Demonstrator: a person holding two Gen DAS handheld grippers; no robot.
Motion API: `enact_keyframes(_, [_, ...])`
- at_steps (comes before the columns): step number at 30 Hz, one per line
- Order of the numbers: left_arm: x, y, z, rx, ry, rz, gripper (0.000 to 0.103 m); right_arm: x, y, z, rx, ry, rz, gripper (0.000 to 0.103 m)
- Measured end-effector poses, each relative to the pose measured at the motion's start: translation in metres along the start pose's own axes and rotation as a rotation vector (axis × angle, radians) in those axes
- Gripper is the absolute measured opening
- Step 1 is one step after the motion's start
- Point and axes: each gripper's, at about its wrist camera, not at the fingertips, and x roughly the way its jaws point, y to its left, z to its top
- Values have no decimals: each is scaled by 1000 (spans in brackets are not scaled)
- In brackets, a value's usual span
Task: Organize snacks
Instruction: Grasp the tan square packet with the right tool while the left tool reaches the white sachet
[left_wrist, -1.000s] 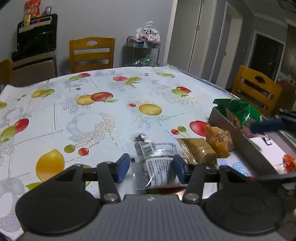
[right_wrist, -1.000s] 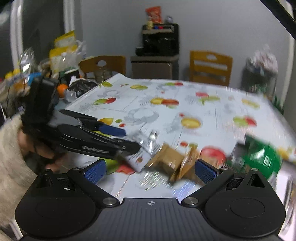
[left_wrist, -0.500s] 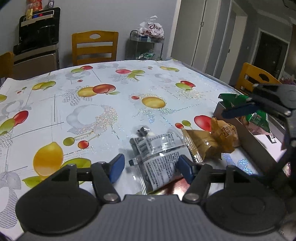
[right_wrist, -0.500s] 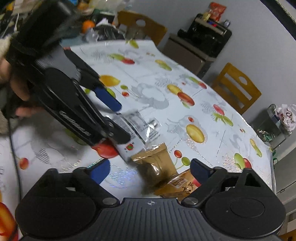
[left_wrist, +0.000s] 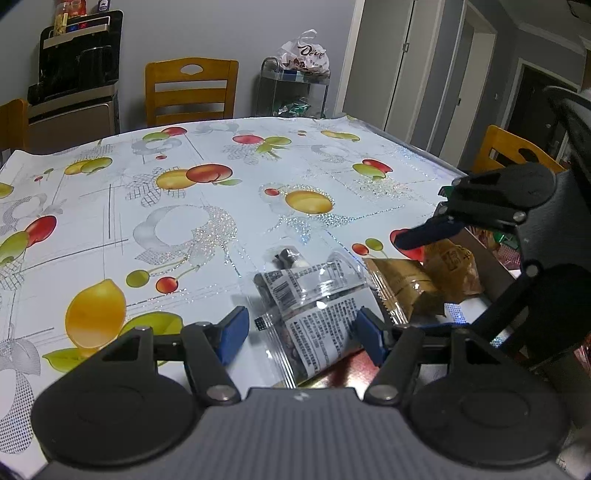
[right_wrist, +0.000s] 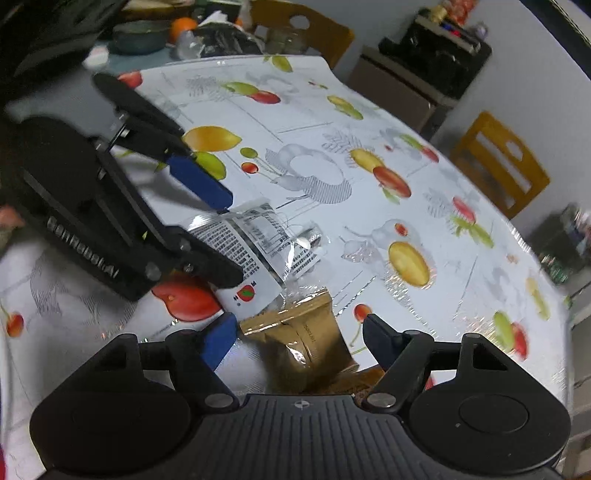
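A clear snack packet with black print (left_wrist: 314, 314) lies on the fruit-pattern tablecloth (left_wrist: 184, 221), between the open fingers of my left gripper (left_wrist: 302, 330). A gold-brown packet (left_wrist: 399, 284) lies just right of it, with an orange packet (left_wrist: 452, 267) behind. My right gripper (right_wrist: 301, 341) is open, its blue pads on either side of the gold-brown packet (right_wrist: 303, 347). The clear packet (right_wrist: 251, 251) and the left gripper (right_wrist: 207, 221) also show in the right wrist view. The right gripper (left_wrist: 428, 234) hangs over the packets in the left wrist view.
A grey tray (left_wrist: 495, 291) with a green bag sits at the table's right edge. Wooden chairs (left_wrist: 190, 92) stand at the far side and at the right (left_wrist: 513, 149). A black appliance (left_wrist: 79, 59) and a wire rack with bags (left_wrist: 295, 85) stand by the wall.
My right gripper has swung down over the gold-brown packet, which now sits between its pads. My left gripper has stayed around the clear packet.
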Motion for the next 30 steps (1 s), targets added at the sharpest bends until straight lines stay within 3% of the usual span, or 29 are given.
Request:
enact_keyframes(5, [0,0,0,-1,0,-1,64,-1,-8,-2,103,22,62,59])
enact_keyframes(7, [0,0,0,2,2,2,64,-4,-8,-3,136,32,85,43])
enact_keyframes(8, [0,0,0,3,1,3,64,-5,-8,-3,151,37,91,41])
enact_keyframes(19, [1,-4,-1,7,-4,9,64,-37,20,-17,255,-20,23,39])
enact_keyframes(21, [1,-6,-1,11,-10,10,69,-50,26,-24,279,-44,10,39])
enact_keyframes(24, [0,-14,-2,28,-38,37,90,-70,35,-39,324,-92,-22,39])
enact_keyframes(30, [4,-30,-3,77,-73,109,92,-99,52,-67,400,-172,-24,39])
